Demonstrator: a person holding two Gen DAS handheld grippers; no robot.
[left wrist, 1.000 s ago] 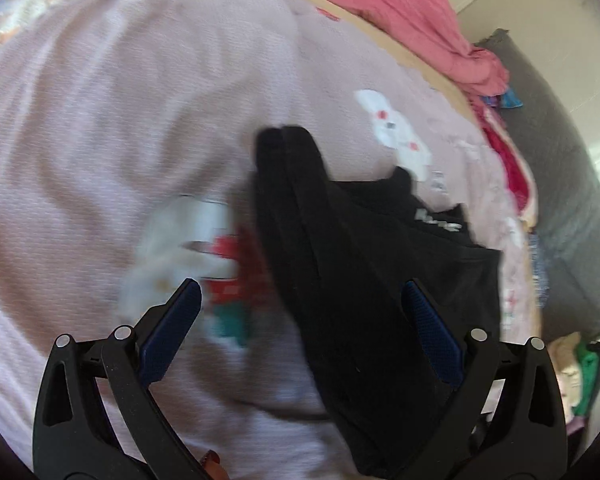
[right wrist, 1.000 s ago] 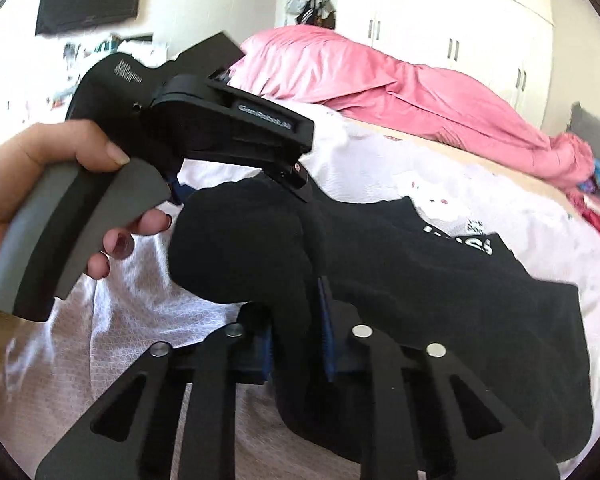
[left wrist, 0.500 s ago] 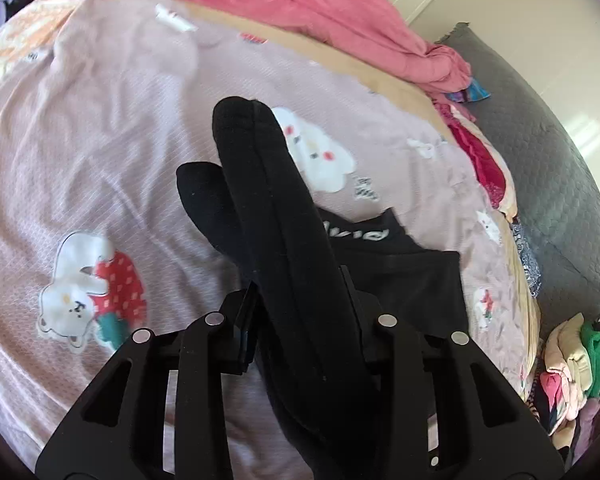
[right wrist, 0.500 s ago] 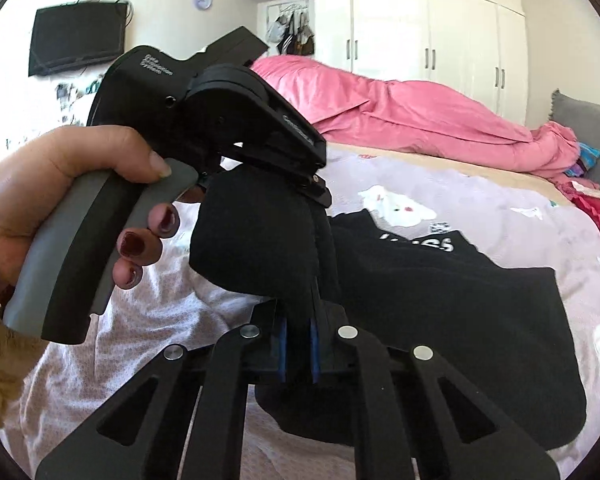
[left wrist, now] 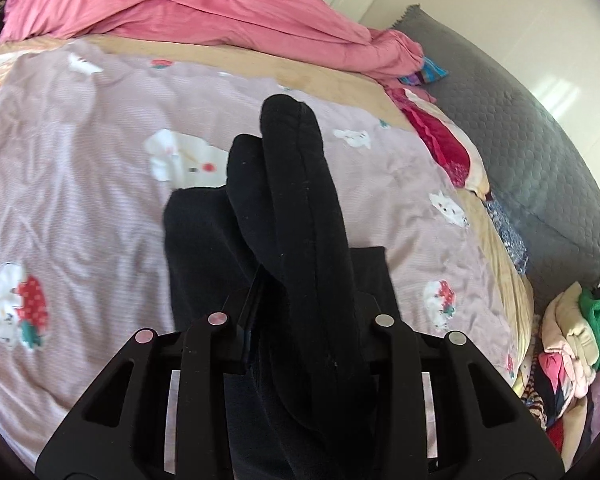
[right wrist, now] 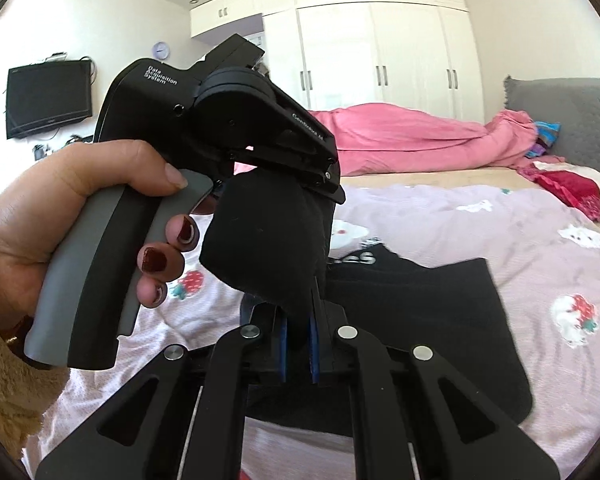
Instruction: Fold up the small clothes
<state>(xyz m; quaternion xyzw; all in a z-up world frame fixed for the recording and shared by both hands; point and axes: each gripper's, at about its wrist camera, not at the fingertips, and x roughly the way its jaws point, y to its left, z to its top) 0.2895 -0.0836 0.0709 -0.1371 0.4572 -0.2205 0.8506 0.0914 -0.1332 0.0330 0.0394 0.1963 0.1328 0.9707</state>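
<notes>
A small black garment (left wrist: pixel 300 216) with white lettering (right wrist: pixel 356 258) is held above the bed by both grippers. My left gripper (left wrist: pixel 300 320) is shut on a folded edge of it, which stands up as a thick black ridge in the left wrist view. My right gripper (right wrist: pixel 298 336) is shut on the same bunched edge (right wrist: pixel 268 240); its blue pads (right wrist: pixel 282 340) pinch the cloth. The rest of the garment (right wrist: pixel 420 320) hangs down and lies on the sheet. The left gripper's body (right wrist: pixel 220 120), held by a hand, fills the left of the right wrist view, very close.
The bed has a pale pink sheet (left wrist: pixel 80 140) with cartoon prints. A pink duvet (left wrist: pixel 180 4) lies at the far side. A grey cushion (left wrist: pixel 520 140) stands at the right, with a heap of clothes (left wrist: pixel 572 344) below it. White wardrobes (right wrist: pixel 380 48) stand behind.
My left gripper closed on the garment's edge, which it straddled open a second ago. Both grippers have lifted the edge up from the bed, and the views have tilted up toward the room.
</notes>
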